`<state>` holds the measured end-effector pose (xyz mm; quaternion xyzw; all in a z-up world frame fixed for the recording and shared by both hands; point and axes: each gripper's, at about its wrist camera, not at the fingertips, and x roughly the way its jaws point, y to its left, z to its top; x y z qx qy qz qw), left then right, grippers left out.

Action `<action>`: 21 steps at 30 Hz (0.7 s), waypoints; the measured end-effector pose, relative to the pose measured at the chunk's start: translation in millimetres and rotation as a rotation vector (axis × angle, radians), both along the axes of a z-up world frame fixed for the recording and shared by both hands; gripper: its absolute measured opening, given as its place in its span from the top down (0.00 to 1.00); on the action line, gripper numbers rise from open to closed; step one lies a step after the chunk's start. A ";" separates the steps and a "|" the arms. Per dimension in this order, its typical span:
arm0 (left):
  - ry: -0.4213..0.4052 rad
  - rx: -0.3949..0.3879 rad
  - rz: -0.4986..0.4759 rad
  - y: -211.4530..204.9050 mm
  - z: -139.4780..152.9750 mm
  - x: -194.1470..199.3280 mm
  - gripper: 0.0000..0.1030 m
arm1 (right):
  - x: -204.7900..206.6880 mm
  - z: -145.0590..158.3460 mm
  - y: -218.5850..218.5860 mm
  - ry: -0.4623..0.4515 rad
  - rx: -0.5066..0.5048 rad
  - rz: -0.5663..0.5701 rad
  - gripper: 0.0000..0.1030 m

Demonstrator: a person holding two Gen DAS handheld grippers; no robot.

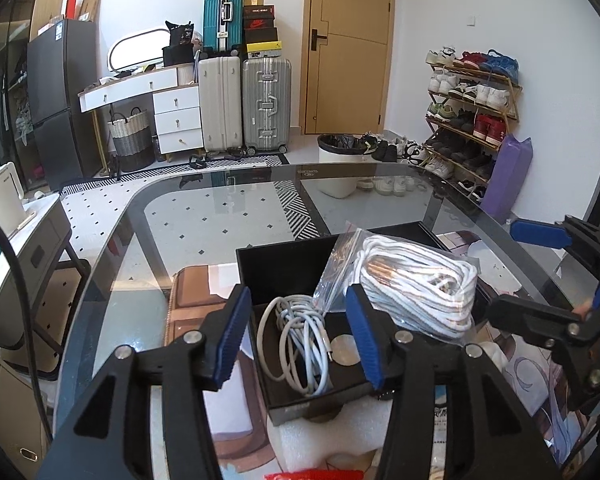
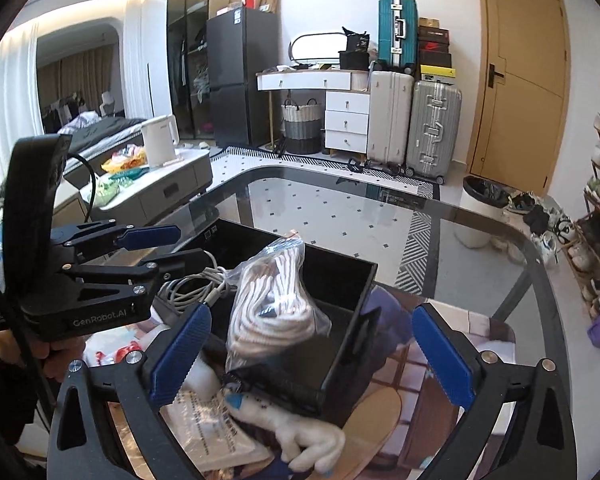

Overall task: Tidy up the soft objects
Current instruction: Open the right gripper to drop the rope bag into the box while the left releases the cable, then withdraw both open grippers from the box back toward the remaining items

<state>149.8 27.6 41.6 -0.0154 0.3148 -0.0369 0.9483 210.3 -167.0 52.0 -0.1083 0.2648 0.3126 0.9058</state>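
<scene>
White cord bundled in a clear bag sat propped against the right wall of the black box on the glass worktop, beside a grey cable coiled at the box's left. Both the left claw and the right claw stood spread, pinching nothing. Leaning high, the slippery bag could have tipped over the box's rim, or a claw could have snagged a cable loop.
</scene>
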 end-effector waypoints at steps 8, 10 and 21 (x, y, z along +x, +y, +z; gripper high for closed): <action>-0.024 -0.001 0.023 -2.2 7.1 -16.5 0.24 | -22.3 -2.9 -15.7 0.020 0.038 -0.017 0.01; -0.022 -0.007 0.027 -2.2 8.3 -19.6 0.21 | -28.2 -5.3 -20.9 0.028 0.048 -0.018 0.01; -0.035 -0.038 0.061 12.5 8.5 -53.7 0.00 | -52.8 -11.5 -26.9 0.060 0.063 -0.028 0.01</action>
